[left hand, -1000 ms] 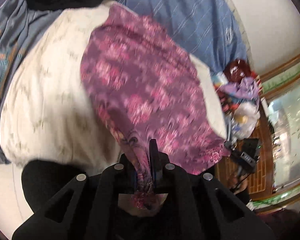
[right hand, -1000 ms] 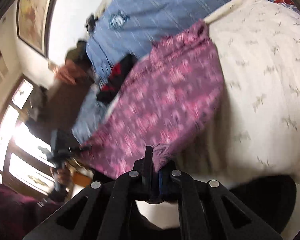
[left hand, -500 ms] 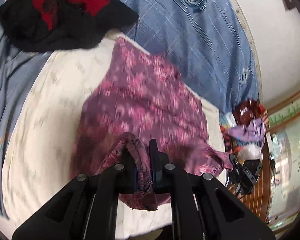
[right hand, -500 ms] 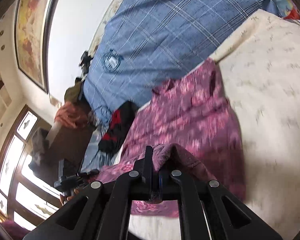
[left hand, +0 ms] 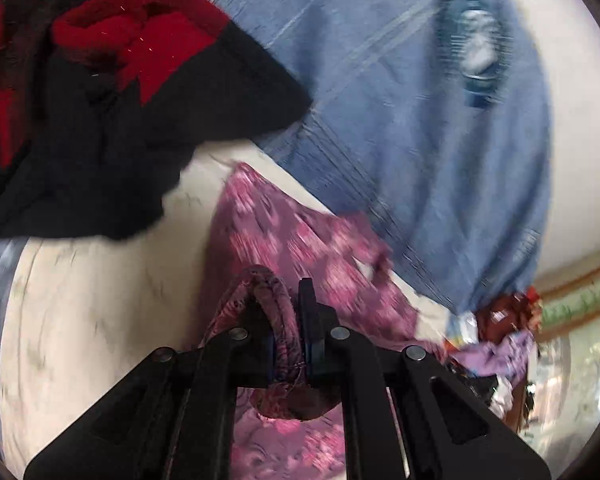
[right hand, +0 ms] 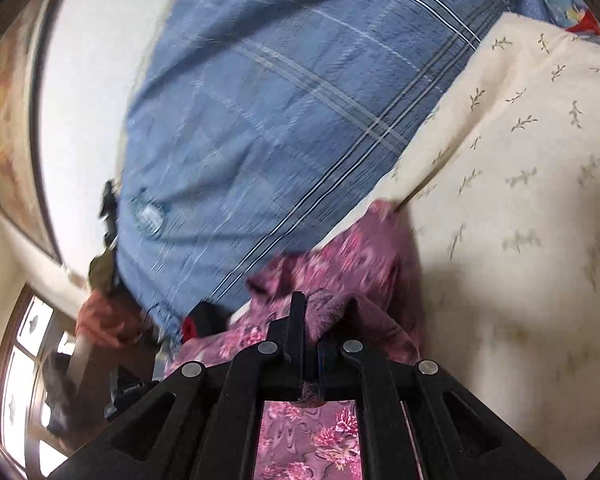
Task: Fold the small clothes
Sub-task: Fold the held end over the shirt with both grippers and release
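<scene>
Purple floral cloth is bunched tight in the left tongs (left hand: 286, 320), jaws closed on a rolled hem of the purple garment (left hand: 300, 248), a fold of it hanging out beneath the fingers. Over on the other side, the right tongs (right hand: 310, 336) are clamped shut on another gathered edge of the same purple garment (right hand: 340, 264), with more of the flowered fabric showing under the black frame. Between the two grips the garment lies doubled over itself on the cream leaf-print sheet (right hand: 520, 152), its far edge reaching the border where the cream sheet meets the blue plaid blanket (right hand: 280, 100). In the left wrist view the cream sheet (left hand: 92, 300) spreads out to the left of the garment, and the blue plaid blanket (left hand: 400, 112) fills the upper right, smeared by motion blur. Further out, a black and red knit garment (left hand: 112, 92) sits heaped at the upper left, overlapping the cream sheet's far edge, just apart from the purple piece. At the right edge, a jumble of colourful items (left hand: 496, 340) sits beyond the blanket, too blurred to name.
</scene>
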Demonstrator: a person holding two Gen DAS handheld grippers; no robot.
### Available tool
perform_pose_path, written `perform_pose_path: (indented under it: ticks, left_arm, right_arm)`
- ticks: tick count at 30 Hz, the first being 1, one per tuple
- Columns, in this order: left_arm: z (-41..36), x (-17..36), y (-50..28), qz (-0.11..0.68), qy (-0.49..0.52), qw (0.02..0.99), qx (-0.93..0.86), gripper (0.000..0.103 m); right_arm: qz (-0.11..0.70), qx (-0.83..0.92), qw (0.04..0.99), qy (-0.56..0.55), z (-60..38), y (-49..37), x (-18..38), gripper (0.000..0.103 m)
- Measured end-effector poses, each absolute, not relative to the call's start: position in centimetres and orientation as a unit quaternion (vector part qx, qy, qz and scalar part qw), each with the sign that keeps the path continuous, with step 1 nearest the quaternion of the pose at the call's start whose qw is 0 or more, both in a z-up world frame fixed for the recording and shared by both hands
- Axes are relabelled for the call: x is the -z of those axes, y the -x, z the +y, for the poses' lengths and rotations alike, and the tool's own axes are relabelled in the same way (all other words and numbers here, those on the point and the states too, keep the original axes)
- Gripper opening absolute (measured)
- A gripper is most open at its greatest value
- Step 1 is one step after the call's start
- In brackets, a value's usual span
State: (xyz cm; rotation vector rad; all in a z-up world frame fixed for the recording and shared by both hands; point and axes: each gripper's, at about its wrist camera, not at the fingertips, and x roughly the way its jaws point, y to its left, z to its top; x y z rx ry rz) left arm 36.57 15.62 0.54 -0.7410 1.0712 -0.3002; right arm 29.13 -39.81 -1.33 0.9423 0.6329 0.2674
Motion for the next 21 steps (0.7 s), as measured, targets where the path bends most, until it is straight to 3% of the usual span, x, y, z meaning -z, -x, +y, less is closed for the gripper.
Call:
perform_pose_path:
  ticks: [6, 9, 10, 11, 13, 14, 18, 21]
  left_arm:
    - [14.4, 3.6, -41.5, 0.567, 0.33, 0.751, 0.075, 0.009]
    - [15.3, 3.2, -41.5, 0.567, 0.357, 0.736, 0.097, 0.02]
    - [15.8, 2.5, -41.3, 0.557, 0.366, 0.738, 0.104, 0.028]
    - [16.8, 1.6, -41.0, 0.538, 0.377, 0.746, 0.105, 0.045]
    - [18.7, -0.4, -40.2, 0.502, 0.386, 0.769, 0.088, 0.072]
    - [19.4, -1.3, -39.8, 0.488, 0.387, 0.778, 0.083, 0.076]
    - [19.2, -2.3, -38.6, 0.497, 0.336, 0.793, 0.104, 0.078]
    - [16.6, -1.6, -37.8, 0.525, 0.241, 0.808, 0.121, 0.078]
  right_arm:
    - [0.333, -0.08, 0.814, -0.469, -40.3, -33.6, 3.7, 0.009]
    - [0.345, -0.081, 0.799, -0.486, -41.1, -33.9, 3.9, 0.011]
    - [0.342, -0.081, 0.802, -0.482, -41.4, -33.6, 3.5, 0.014]
    - [0.336, -0.077, 0.807, -0.48, -41.8, -33.3, 3.1, 0.016]
    - [0.309, -0.072, 0.815, -0.485, -43.2, -32.3, 2.2, 0.036]
    - [0.297, -0.069, 0.817, -0.49, -43.8, -31.8, 1.9, 0.04]
    - [0.301, -0.052, 0.833, -0.462, -45.0, -30.6, 0.7, 0.044]
    - [0.336, -0.048, 0.844, -0.416, -44.2, -31.1, 0.5, 0.045]
